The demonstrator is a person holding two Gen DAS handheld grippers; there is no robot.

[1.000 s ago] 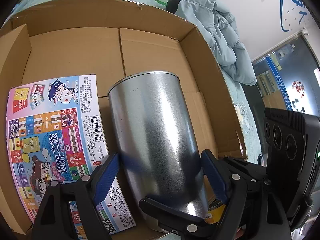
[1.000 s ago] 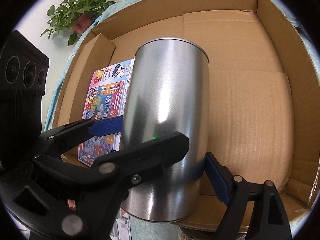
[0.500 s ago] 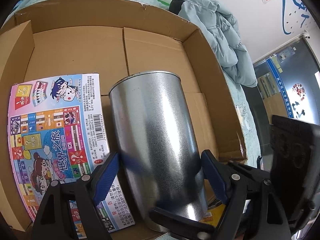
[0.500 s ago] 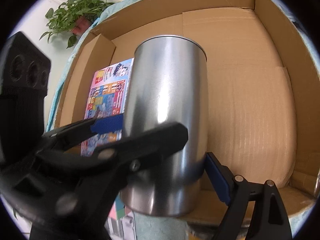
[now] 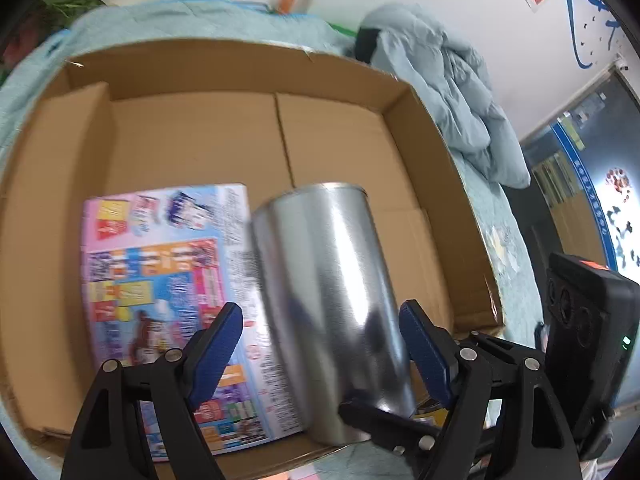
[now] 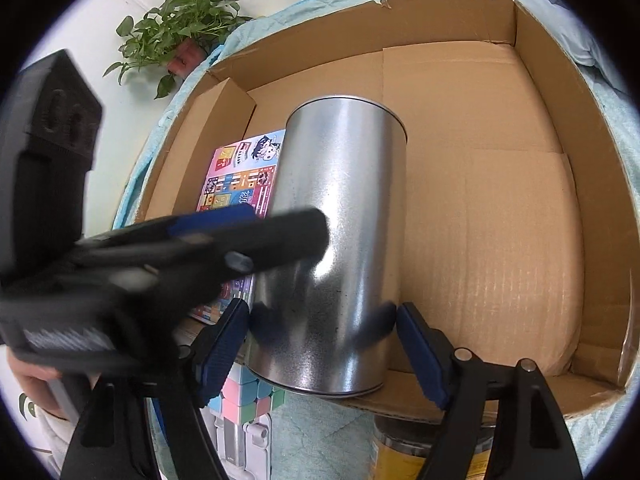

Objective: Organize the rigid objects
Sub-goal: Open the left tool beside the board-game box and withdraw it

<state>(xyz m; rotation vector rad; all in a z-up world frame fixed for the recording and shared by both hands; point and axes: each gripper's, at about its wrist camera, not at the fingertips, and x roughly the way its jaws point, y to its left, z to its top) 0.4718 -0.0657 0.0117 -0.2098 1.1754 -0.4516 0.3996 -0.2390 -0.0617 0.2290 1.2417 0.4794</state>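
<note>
A shiny metal can (image 5: 332, 304) is held tilted over the near edge of a cardboard box (image 5: 192, 144). My right gripper (image 6: 322, 352) is shut on the can (image 6: 332, 248) near its base. My left gripper (image 5: 320, 344) is open; its left finger stands apart from the can and its right pad (image 5: 424, 352) is at the can's side. A colourful game box (image 5: 168, 280) lies flat on the box floor at the left, also seen in the right wrist view (image 6: 236, 184).
A light blue jacket (image 5: 452, 96) lies beyond the box at the right. A potted plant (image 6: 180, 32) stands at the far left. A pastel cube (image 6: 244, 396) and a yellow jar (image 6: 400, 456) sit on the teal cloth (image 6: 320, 432) below the box edge.
My left gripper has drawn back and opened off the can. The can stays in the right gripper and sits farther from the left camera.
</note>
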